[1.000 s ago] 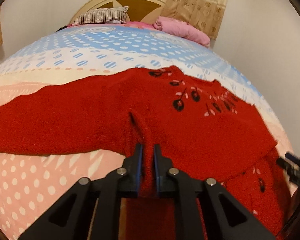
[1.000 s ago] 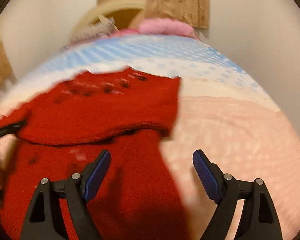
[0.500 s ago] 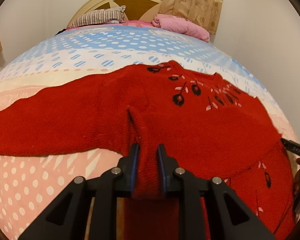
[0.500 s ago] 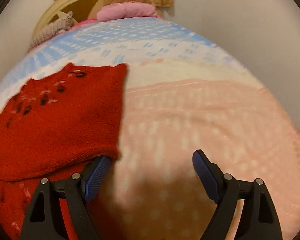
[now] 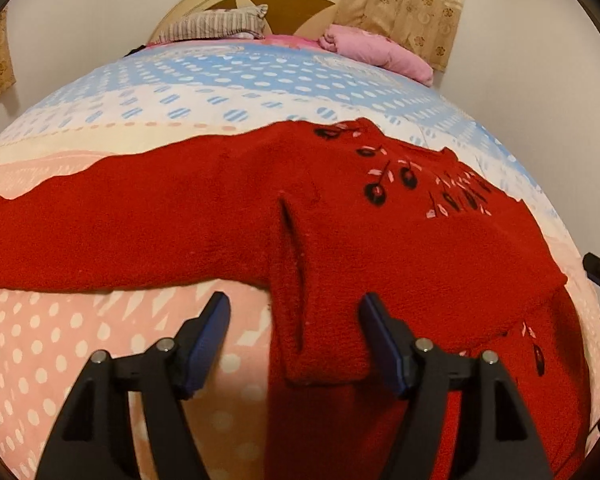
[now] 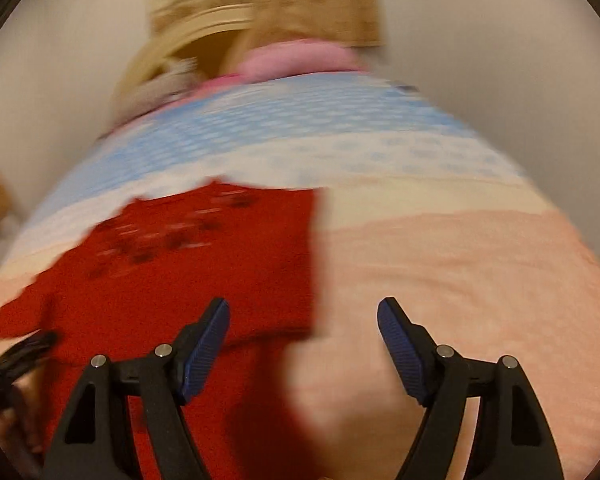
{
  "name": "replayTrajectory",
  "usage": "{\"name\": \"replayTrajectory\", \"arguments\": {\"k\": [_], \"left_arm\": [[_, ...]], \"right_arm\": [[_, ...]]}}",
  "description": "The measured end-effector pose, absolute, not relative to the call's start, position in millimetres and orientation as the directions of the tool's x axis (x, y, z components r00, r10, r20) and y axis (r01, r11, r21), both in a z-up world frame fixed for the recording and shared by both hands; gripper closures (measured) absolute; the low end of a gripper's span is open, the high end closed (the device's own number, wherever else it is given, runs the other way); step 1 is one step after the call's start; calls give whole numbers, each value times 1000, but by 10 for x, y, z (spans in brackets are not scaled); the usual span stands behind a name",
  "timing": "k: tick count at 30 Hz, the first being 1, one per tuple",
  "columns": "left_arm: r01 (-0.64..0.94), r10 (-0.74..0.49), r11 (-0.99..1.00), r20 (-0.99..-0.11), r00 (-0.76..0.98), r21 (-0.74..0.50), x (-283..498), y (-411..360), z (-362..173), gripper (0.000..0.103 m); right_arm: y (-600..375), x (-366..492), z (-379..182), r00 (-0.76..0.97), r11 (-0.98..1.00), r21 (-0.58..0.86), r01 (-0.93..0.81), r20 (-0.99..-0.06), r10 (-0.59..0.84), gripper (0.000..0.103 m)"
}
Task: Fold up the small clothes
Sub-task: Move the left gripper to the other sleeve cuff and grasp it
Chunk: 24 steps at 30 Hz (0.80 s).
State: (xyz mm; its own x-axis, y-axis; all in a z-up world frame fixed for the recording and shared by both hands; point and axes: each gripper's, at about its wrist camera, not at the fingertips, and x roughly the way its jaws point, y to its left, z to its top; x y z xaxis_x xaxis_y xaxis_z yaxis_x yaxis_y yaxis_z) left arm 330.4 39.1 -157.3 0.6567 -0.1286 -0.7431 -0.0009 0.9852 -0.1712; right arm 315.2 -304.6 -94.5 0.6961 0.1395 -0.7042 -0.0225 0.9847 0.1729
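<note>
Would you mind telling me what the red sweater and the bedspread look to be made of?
Sweater: seemingly a wool or acrylic knit, matte and fuzzy, with a nubbly surface and stitched black-and-pink motifs. Bedspread: probably thin printed cotton or polyester, smooth and matte, with flat dots; I cannot tell which.

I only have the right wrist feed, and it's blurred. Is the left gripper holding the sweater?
Observer: No. The left gripper is open, with a strip of the red sweater lying between its fingers, unclamped.
Operator: Is the sleeve on that side folded?
Observer: No, the left sleeve lies stretched out across the bedspread.
Operator: What are the dark smudges on the sweater?
Observer: Black berry-like embroidery with pale leaves.
</note>
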Motion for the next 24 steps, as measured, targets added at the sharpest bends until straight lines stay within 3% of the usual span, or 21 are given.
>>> {"name": "replayTrajectory", "arguments": {"k": [2, 6, 9, 15, 20, 24], "left_arm": [[-19, -128, 982, -742, 658, -186, 3288, 444, -1581, 32], [-48, -149, 969, -730, 667, -242, 3253, 580, -1588, 32], [-69, -152, 961, -721, 676, -267, 3196, 680, -1587, 32], [-93, -156, 951, -716, 680, -296, 3034, 888, -1564, 32], [-119, -81, 969, -729, 679, -218, 2859, 1187, -1519, 32], [-186, -29, 960, -733, 679, -210, 2728, 1655, -1478, 32]], "right_arm": [[-2787, 3258, -1025, 668, 973, 203, -106, -710, 221, 26], [-2562, 3520, -1497, 542, 987, 132, -87, -825, 158, 26], [-2422, 3424, -1445, 572, 993, 29, -115, -815, 90, 26], [-2056, 3279, -1202, 620, 983, 26, -183, -773, 136, 26], [-1512, 3397, -1504, 587, 955, -21, -296, -793, 164, 26], [-1467, 3385, -1598, 617, 962, -21, -271, -772, 157, 23]]}}
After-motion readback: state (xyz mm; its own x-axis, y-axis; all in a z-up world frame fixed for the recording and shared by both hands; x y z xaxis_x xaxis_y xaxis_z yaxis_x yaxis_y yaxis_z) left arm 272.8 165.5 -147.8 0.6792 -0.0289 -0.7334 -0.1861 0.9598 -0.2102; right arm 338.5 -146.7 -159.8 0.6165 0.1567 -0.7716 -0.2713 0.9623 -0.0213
